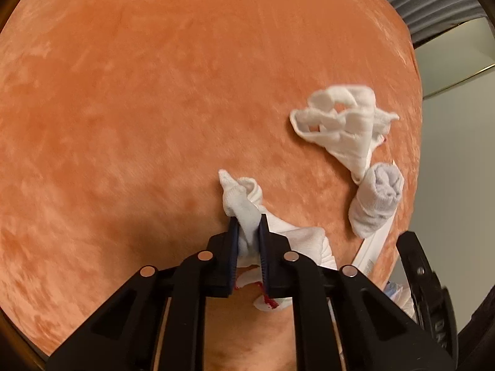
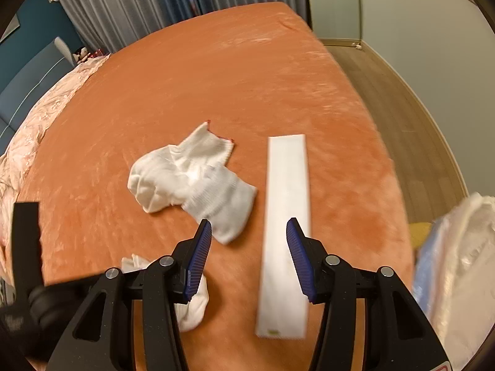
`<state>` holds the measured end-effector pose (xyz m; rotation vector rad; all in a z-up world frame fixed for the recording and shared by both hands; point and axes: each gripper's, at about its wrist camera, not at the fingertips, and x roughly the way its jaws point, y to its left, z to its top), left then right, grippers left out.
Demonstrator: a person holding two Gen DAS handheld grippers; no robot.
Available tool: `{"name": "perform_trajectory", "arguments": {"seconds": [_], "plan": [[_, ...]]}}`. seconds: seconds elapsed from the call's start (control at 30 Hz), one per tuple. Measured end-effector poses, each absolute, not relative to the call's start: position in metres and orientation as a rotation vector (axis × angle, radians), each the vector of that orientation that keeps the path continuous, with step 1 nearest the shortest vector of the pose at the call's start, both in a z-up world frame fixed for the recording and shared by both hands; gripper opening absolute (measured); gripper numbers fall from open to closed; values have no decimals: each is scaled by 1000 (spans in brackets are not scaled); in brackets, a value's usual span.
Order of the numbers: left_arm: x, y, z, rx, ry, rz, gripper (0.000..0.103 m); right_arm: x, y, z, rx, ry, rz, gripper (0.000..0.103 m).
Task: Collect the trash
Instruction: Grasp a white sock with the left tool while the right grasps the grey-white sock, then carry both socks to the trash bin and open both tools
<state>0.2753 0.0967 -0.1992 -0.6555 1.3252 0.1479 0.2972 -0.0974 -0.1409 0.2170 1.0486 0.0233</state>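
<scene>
left gripper (image 1: 247,225) pinches a white sock (image 1: 244,204) between its pads, jaws pressed on the cloth just above the orange bedspread (image 1: 123,108); a red-trimmed cuff hangs below the fingers. right gripper (image 2: 249,232) hovers w/ jaws spread wide over the bed, nothing between them – its right pad sits over the edge of a long white paper strip (image 2: 286,216), its left pad near a crumpled sock pair (image 2: 191,179). in the left view a second crumpled white cloth (image 1: 337,120) and a rolled pale sock (image 1: 376,201) lie well apart from the held one, near the bed's edge. a white plastic bag (image 2: 458,262) shows at the right of the right view, prob. the trash bag. judgement: the strip looks like the real trash here, so the right claw should centre on it, drop low and close across its narrow width – flat paper on plush fabric may slip or snag pile. frames are blurred, so contact w/ the bed can't be told.
</scene>
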Motion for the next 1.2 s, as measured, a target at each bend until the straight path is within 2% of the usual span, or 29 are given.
{"name": "perform_trajectory", "arguments": {"seconds": [0.17, 0.23, 0.3, 0.4, 0.5, 0.9, 1.2], "plan": [[280, 101, -188, -584, 1270, 182, 11, 319, -80, -156, 215, 1085, 48, 49], [285, 103, -183, -558, 1254, 192, 11, 324, -75, -163, 219, 1100, 54, 46], [290, 106, -180, -536, 1248, 191, 11, 329, -72, -170, 234, 1121, 69, 34], [295, 109, -174, -512, 1242, 179, 11, 327, -67, -170, 216, 1116, 77, 23], [296, 107, -165, -489, 1226, 174, 10, 316, -64, -163, 196, 1100, 73, 17], [263, 67, -96, -433, 1118, 68, 10, 246, -117, -99, 310, 983, 40, 16], [218, -1, -28, -360, 1010, -80, 10, 187, -176, -40, 354, 845, -11, 16]]}}
